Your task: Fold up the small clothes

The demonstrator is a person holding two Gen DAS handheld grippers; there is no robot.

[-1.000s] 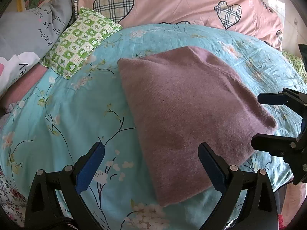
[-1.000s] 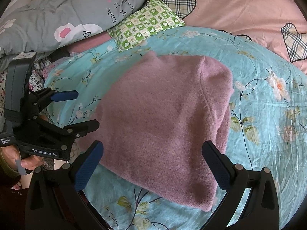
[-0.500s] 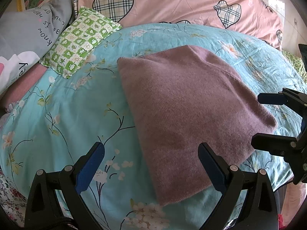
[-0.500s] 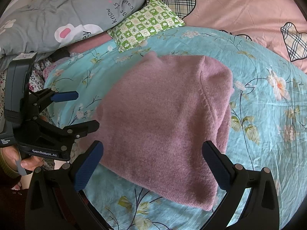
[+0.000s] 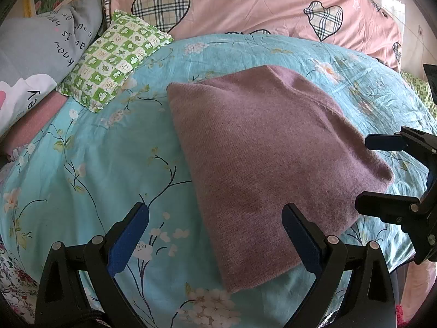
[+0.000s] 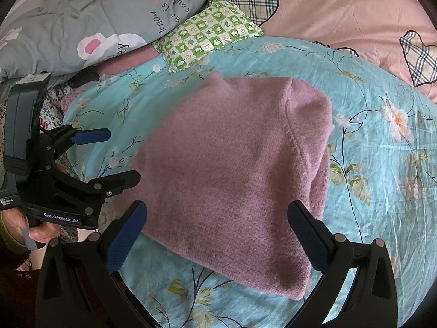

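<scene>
A mauve knitted garment (image 5: 262, 147) lies folded into a flat rectangle on the turquoise flowered bedspread (image 5: 103, 158); it also shows in the right wrist view (image 6: 232, 175). My left gripper (image 5: 215, 229) is open and empty, held just above the garment's near left edge. My right gripper (image 6: 218, 227) is open and empty, held above the garment's near edge. Each gripper shows in the other's view: the right one (image 5: 366, 172) at the garment's right edge, the left one (image 6: 123, 155) at its left edge. Neither touches the cloth.
A green checked pillow (image 5: 114, 57), a grey printed pillow (image 5: 41, 54) and a pink quilt with plaid hearts (image 5: 245, 2) lie at the head of the bed. The bedspread (image 6: 382, 164) stretches to the right of the garment.
</scene>
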